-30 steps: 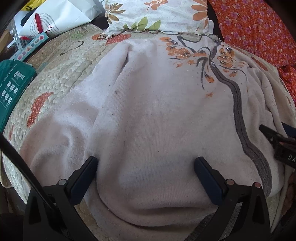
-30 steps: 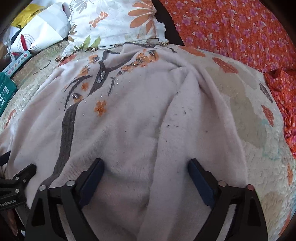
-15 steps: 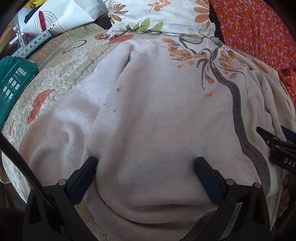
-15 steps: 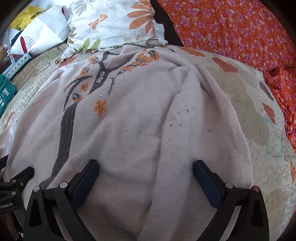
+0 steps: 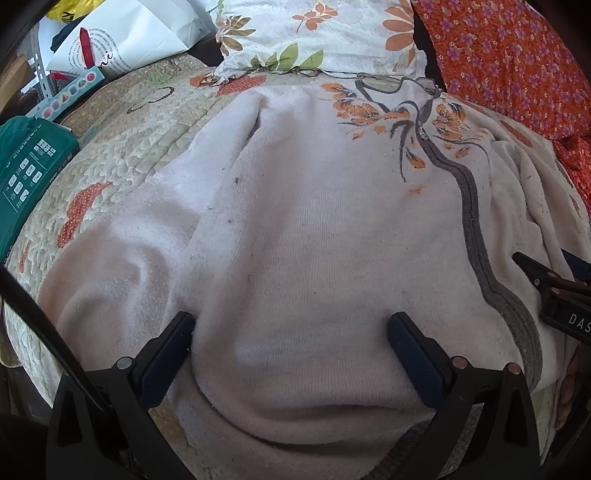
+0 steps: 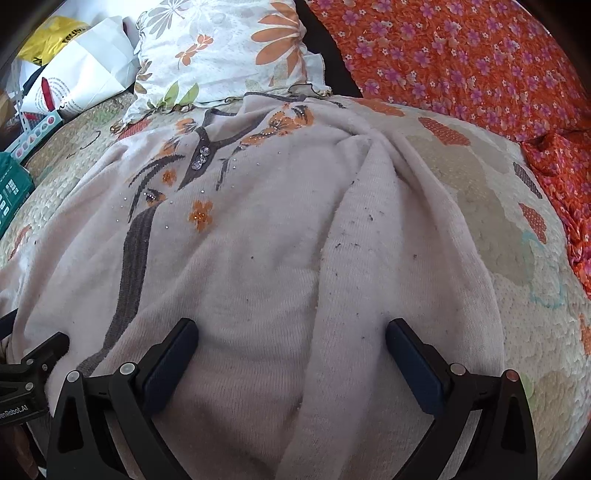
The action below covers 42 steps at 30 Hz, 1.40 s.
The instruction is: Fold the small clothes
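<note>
A pale pink knit sweater (image 5: 314,229) (image 6: 258,266) with a grey placket stripe and orange flower embroidery lies spread front-up on a quilted bed, collar at the far end. My left gripper (image 5: 291,332) hovers open over the hem on the sweater's left half, nothing between its fingers. My right gripper (image 6: 291,336) is open too, low over the right half where a sleeve (image 6: 388,258) lies folded down along the body. Each gripper shows at the edge of the other's view, the right gripper (image 5: 554,295) and the left gripper (image 6: 26,373).
The cream quilt (image 6: 498,221) with orange patches covers the bed. A floral pillow (image 5: 321,33) sits beyond the collar, an orange flowered cloth (image 6: 461,62) at far right. A white paper bag (image 5: 129,37) and a green box (image 5: 26,170) lie at the left.
Both grippers have crept slightly forward and lower over the hem, staying open. The sweater lies as it did.
</note>
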{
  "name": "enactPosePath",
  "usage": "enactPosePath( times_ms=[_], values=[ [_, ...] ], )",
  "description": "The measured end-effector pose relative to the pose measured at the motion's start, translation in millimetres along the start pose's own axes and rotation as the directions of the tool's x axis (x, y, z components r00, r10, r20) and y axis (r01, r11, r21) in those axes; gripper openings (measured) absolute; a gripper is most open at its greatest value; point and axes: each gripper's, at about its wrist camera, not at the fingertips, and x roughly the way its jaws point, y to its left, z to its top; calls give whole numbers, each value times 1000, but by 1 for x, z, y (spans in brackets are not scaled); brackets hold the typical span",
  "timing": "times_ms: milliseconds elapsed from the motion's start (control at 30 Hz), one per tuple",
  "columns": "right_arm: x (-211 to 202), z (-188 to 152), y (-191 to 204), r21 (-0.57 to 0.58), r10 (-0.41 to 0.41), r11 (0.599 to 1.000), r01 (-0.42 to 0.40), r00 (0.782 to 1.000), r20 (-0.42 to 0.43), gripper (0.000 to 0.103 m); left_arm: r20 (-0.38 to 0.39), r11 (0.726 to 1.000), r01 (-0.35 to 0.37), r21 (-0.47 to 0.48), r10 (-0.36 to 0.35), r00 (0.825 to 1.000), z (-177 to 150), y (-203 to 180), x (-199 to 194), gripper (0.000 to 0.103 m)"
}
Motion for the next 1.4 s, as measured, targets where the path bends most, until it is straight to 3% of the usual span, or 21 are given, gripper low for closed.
enactPosePath(
  times_ms=[700,833,900,1000,1067,1167,1333,1400],
  values=[
    [1,0,1,-7,-3,1000,3,1000,5,103,-11,1000,5,5,-5,1000,0,0,-2,103],
    [1,0,0,-6,3,1000,-3,1000,2,103,-64,999,47,26,-45,997,5,2,-5,103],
    [1,0,0,-6,1,1000,-1,1000,2,103,-73,995,102,18,-100,992,8,6,-9,99],
    [1,0,0,-6,1,1000,-1,1000,2,103,-69,985,171,5,-170,983,10,14,-18,85],
    [1,0,0,-7,-1,1000,1,1000,3,103,-65,981,192,5,-191,979,12,20,-24,69],
    [1,0,1,-8,-3,1000,3,1000,3,103,-58,977,211,-11,-212,976,17,36,-34,58],
    [1,1,1,-11,-5,1000,5,1000,2,103,-14,989,129,-70,-130,991,36,75,-53,58],
    [1,1,1,-11,-5,1000,5,1000,2,103,-12,991,88,-101,-89,996,45,92,-57,69]
  ],
)
